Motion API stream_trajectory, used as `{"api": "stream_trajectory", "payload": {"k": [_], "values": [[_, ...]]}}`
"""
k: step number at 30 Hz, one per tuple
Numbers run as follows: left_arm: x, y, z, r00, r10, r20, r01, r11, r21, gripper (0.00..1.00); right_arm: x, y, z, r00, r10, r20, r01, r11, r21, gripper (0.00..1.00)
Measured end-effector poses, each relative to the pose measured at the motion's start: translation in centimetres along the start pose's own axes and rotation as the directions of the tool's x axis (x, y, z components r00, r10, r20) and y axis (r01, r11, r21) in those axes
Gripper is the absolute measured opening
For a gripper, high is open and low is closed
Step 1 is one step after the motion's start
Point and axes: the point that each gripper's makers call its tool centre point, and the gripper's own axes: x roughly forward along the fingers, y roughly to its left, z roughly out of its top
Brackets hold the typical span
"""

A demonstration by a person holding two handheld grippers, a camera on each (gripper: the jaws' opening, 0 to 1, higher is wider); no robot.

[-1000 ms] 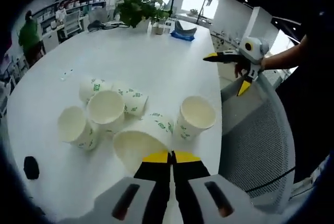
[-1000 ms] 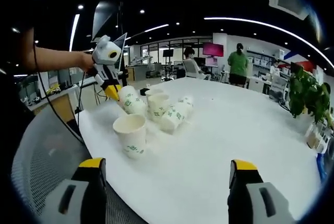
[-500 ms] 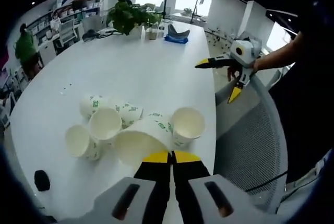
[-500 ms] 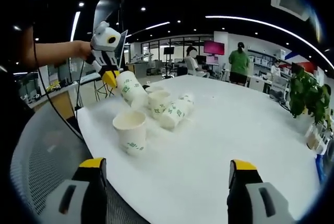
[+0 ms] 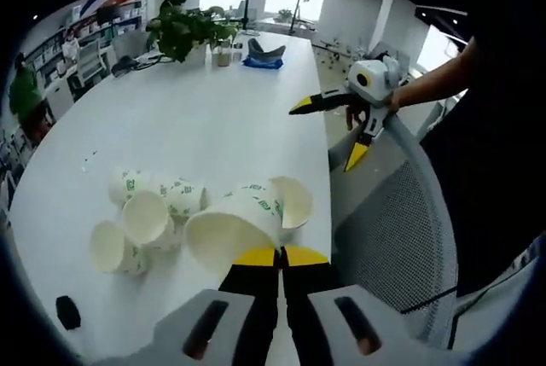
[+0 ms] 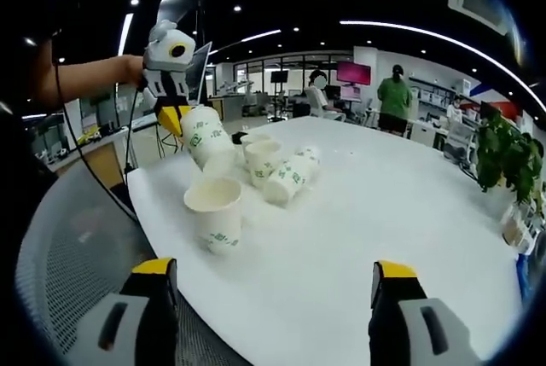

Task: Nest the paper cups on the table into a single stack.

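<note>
My left gripper (image 5: 277, 257) is shut on the near rim of a white paper cup with green print (image 5: 229, 234). It holds the cup tilted in the air, just above an upright cup (image 5: 293, 202) near the table edge. The right gripper view shows the left gripper (image 6: 173, 119) with that held cup (image 6: 205, 140) over the standing cup (image 6: 213, 212). Several more cups (image 5: 147, 217) lie or stand in a cluster to the left. My right gripper (image 6: 273, 272) is open and holds nothing; it hangs beyond the table edge (image 5: 322, 137).
The round white table (image 5: 213, 119) carries a potted plant (image 5: 183, 29) and a blue thing at its far end. A small black object (image 5: 66, 312) lies near the cups. A grey mesh chair (image 5: 384, 229) stands by the table edge. People stand in the background (image 6: 394, 97).
My left gripper has lifted its cup off the table and carried it over the upright cup. The right gripper has stayed open beside the table.
</note>
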Motion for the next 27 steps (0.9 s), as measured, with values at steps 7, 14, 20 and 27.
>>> {"api": "stream_trajectory", "payload": {"k": [7,14,20,27], "values": [[-0.2,-0.2,0.6,1.000,0.003,0.005,-0.003,1.000,0.016,0.00,0.0,-0.2,0.0,1.000,-0.007,0.004,0.007,1.000,0.002,0.95],[0.3,-1.1,1.4,1.000,-0.023,-0.003,0.023,0.998,0.052,0.00,-0.1,-0.2,0.0,1.000,-0.009,0.006,0.009,1.000,0.006,0.95],[1.4,-2.2,1.8,0.998,-0.052,-0.026,0.054,0.995,0.082,0.00,-0.1,-0.3,-0.1,1.000,-0.010,0.001,0.010,1.000,0.006,0.95],[2.5,-2.5,2.0,0.997,-0.060,-0.056,0.066,0.991,0.112,0.00,0.0,-0.3,-0.2,1.000,-0.012,-0.007,0.012,1.000,0.004,0.94]]}}
